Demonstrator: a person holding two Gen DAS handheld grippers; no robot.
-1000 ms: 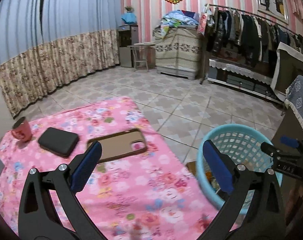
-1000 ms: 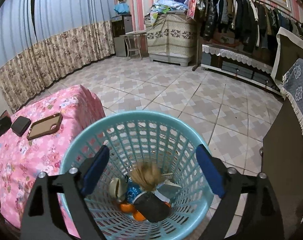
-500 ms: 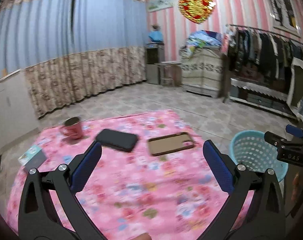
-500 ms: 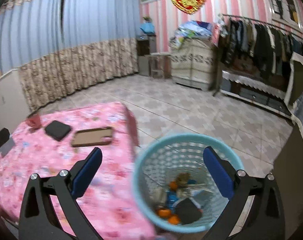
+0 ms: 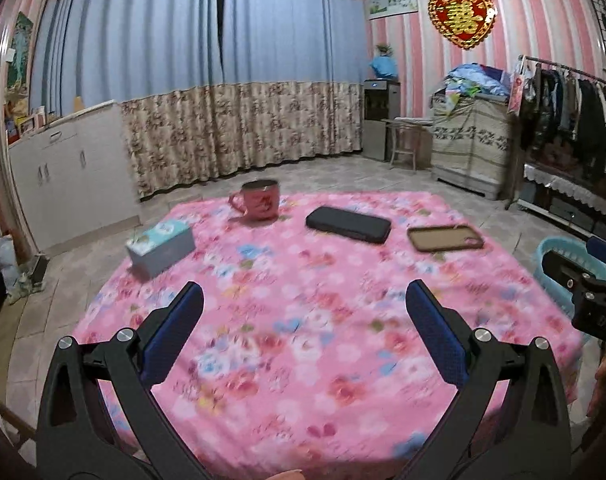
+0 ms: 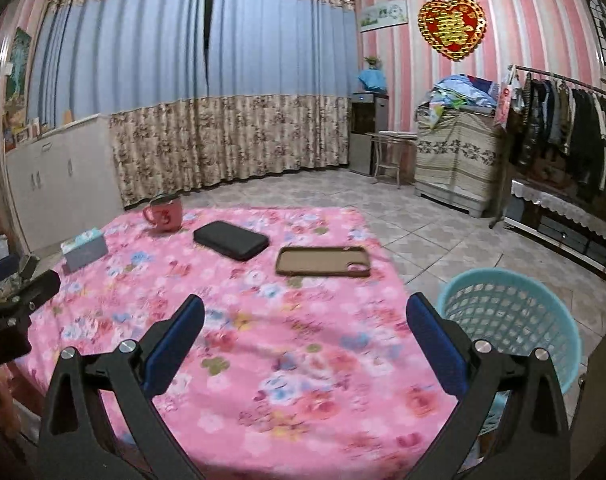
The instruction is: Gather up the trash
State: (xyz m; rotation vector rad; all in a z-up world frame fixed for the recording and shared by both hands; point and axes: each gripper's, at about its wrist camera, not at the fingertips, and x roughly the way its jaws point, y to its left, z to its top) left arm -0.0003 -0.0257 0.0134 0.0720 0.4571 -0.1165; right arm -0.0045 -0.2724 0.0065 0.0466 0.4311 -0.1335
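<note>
Grippers level-forward, tilted slightly down over pink table: left gripper and right gripper both spread wide, nothing between. Blue basket on floor beside table's right edge.

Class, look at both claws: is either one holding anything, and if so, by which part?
Nothing is held. The left claw and right claw both stand open and empty above the pink tablecloth.
</note>
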